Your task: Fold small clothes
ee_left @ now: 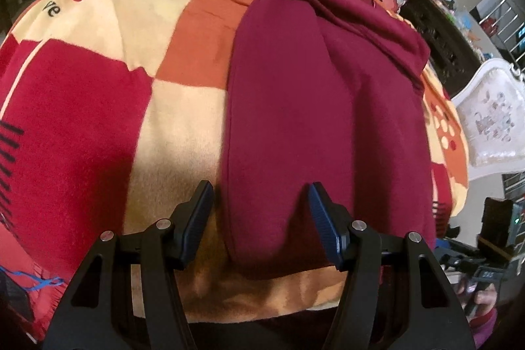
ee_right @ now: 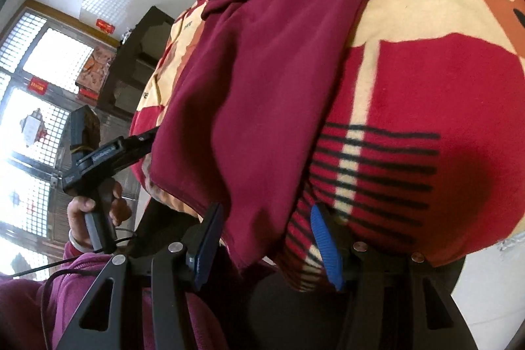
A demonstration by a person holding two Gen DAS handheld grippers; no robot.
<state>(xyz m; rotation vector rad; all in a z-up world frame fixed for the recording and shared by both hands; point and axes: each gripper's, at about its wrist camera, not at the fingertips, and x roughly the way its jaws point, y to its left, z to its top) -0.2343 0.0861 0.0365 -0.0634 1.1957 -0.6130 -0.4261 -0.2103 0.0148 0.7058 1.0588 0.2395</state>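
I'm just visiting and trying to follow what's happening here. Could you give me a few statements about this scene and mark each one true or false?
1. The maroon garment lies on a patterned blanket. True.
2. The left gripper is clamped shut on the cloth. False: its jaws stand open around the garment's near edge.
3. The blanket is plain white. False: it has red, orange and cream blocks.
4. The right gripper has open jaws by the garment's near corner. True.
5. The right wrist view shows a hand holding the other gripper's handle. True.
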